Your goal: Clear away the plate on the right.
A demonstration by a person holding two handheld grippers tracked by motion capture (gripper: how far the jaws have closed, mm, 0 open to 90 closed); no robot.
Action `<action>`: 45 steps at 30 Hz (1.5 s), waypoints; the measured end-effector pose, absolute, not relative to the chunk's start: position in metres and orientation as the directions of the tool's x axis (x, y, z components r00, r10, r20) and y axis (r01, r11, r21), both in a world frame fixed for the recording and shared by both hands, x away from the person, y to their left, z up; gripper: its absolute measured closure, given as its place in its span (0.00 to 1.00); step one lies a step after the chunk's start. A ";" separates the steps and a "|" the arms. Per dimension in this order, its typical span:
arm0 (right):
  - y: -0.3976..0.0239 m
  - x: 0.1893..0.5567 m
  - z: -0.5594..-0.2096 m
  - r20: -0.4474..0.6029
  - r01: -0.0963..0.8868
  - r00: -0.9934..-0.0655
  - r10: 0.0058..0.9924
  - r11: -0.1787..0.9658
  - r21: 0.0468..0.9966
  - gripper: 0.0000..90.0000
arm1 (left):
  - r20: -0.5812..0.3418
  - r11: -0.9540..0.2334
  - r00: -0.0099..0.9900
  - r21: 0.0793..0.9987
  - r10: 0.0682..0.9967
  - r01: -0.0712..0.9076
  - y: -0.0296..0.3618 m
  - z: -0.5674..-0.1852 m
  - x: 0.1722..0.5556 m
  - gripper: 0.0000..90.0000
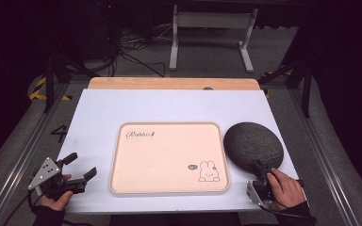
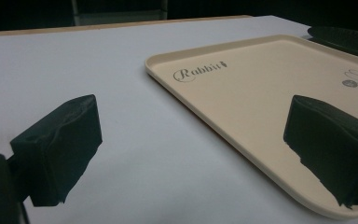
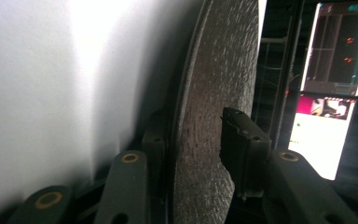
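A dark grey round plate (image 1: 253, 145) lies on the white table (image 1: 99, 117), just right of a beige tray (image 1: 160, 160) printed with "Rabbit" and a small bunny. My right gripper (image 1: 259, 165) is at the plate's near edge. In the right gripper view the plate's rim (image 3: 219, 60) runs between the two jaws of that gripper (image 3: 193, 135), one under it and one on its top face, both pressed against it. My left gripper (image 1: 83, 165) rests left of the tray, open and holding nothing. In the left gripper view its jaws (image 2: 191, 126) frame the tray's corner (image 2: 261, 79), with the plate (image 2: 345, 37) beyond.
A wooden board (image 1: 174, 83) lines the table's far edge. Beyond it stand a white metal frame (image 1: 212, 28) and cables on the floor. Metal rails run along both sides of the table. A lit screen (image 3: 331, 93) shows past the plate in the right gripper view.
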State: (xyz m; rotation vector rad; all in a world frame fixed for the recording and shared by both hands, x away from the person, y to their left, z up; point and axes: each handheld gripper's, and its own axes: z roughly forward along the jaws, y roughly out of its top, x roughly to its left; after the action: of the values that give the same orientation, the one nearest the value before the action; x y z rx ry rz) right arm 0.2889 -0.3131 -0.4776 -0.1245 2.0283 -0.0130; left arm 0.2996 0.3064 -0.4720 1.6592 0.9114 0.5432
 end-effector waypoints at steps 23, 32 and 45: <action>-0.309 0.289 -0.477 -0.876 -0.019 -0.482 -0.035 0.999 -0.030 0.91 | -0.100 -0.091 0.599 0.956 0.795 0.281 0.306 -0.472 0.299 0.05; -0.309 0.288 -0.467 -0.896 -0.002 -0.441 -0.040 0.999 -0.043 0.95 | -0.100 -0.089 0.597 0.956 0.796 0.279 0.306 -0.472 0.299 0.05; -0.308 0.285 -0.454 -0.908 0.041 -0.418 -0.029 0.998 -0.051 0.93 | -0.102 -0.086 0.593 0.956 0.799 0.279 0.306 -0.472 0.299 0.05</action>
State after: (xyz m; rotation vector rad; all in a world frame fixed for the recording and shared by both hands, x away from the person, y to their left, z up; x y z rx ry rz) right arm 0.2852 -0.3083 -0.4540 0.0087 2.0002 -0.0772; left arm 0.2987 0.3064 -0.4722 1.6500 0.9108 0.5519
